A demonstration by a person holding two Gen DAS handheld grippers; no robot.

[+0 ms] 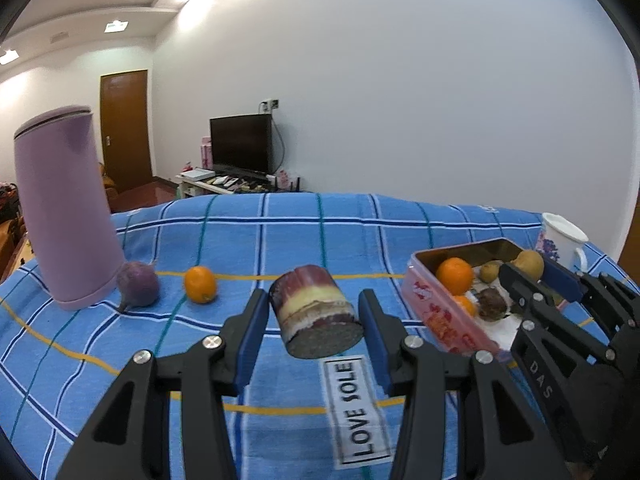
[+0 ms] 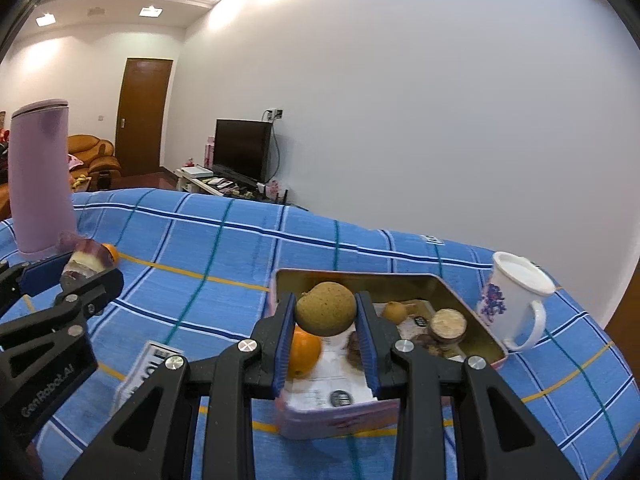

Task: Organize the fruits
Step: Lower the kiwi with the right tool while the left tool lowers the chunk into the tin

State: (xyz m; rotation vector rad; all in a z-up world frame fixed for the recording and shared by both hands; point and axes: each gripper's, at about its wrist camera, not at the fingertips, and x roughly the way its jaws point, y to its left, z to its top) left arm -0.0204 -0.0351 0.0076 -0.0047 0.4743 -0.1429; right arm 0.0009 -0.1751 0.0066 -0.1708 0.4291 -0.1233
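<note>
The left gripper [image 1: 313, 328] is gripping a short purple-and-cream sugarcane segment [image 1: 316, 312] above the blue checked cloth [image 1: 280, 240]; its long axis is tilting back, cut end facing the camera and down. The right gripper [image 2: 326, 330] is clamping a round tan speckled pear [image 2: 326, 308] over the pink rectangular tin box [image 2: 340, 420], which is holding an orange [image 2: 304, 354] and smaller fruits. A purple beet-like root [image 1: 138, 285] and a small orange [image 1: 200, 284] are lying beside the upright lilac flask [image 1: 64, 208]. A white floral mug [image 2: 514, 304] is standing just beside the box.
</note>
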